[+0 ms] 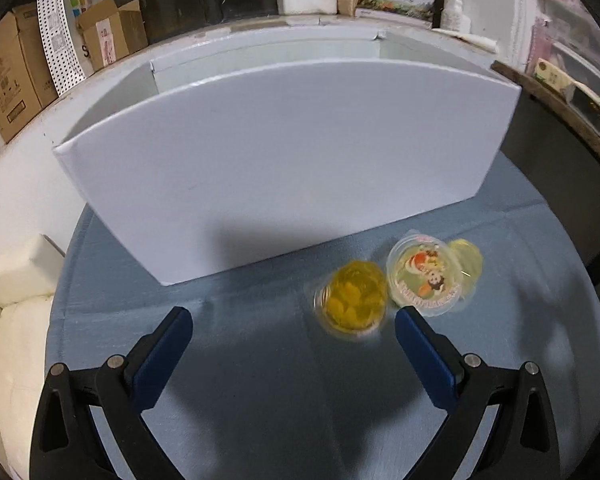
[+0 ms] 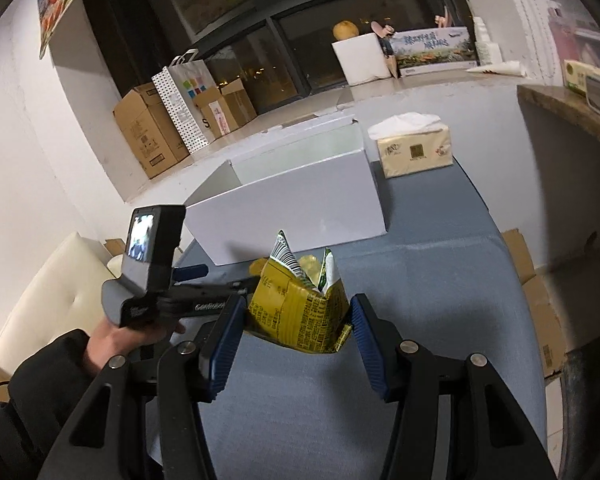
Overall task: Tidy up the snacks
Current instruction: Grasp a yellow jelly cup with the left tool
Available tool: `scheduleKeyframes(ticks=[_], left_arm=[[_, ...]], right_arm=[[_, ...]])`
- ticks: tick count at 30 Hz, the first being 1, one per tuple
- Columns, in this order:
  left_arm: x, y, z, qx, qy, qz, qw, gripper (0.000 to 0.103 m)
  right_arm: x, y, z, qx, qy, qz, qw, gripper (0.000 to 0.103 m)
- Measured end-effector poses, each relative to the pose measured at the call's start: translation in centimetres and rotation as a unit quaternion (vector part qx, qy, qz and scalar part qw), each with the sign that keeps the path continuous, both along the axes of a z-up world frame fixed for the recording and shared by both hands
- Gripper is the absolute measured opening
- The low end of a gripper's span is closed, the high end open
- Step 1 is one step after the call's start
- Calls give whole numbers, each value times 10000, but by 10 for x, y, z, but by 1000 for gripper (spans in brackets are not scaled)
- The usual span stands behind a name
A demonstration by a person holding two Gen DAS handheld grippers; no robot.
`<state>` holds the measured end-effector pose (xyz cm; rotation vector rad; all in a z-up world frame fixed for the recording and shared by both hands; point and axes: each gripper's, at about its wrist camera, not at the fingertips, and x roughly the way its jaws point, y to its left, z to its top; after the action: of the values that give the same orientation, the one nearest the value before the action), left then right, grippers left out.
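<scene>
Packet gripped, cups ahead

My right gripper point(image 2: 298, 320) clamps the yellow snack packet point(image 2: 296, 312); my left gripper point(image 1: 294, 322) gapes, jelly cups point(image 1: 354, 300) at one o'clock.

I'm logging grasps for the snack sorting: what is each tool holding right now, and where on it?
The right tool clamps a yellow snack packet by its two side edges, near the bottom. The left tool is open and holds nothing.

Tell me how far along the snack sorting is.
Done: nothing visible inside the white box yet. In hand: the right tool grips a yellow snack packet. Left: two jelly cups on the blue cloth, the open left tool nearing them.
</scene>
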<state>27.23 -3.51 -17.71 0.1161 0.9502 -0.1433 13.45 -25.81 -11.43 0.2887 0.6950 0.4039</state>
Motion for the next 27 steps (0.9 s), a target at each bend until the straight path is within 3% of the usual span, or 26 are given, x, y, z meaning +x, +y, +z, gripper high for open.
scheduleKeyframes(ticks=[10, 12, 15, 16, 27], left_arm=[[16, -15, -8, 145, 62, 39, 9999, 102], [17, -14, -8, 81, 66, 9, 9999, 91], [17, -7, -7, -191, 136, -145, 9996, 46], [16, -7, -4, -206, 104, -176, 9996, 41], [-5, 3, 23, -633, -149, -374, 9972, 40]], right_arm=[[-1, -5, -2, 63, -10, -22, 10000, 59], [-1, -5, -3, 86, -6, -11, 10000, 59], [-1, -5, -5, 114, 26, -11, 9999, 59], [-2, -4, -5, 110, 23, -9, 9999, 59], [-6, -1, -2, 129, -36, 12, 9999, 59]])
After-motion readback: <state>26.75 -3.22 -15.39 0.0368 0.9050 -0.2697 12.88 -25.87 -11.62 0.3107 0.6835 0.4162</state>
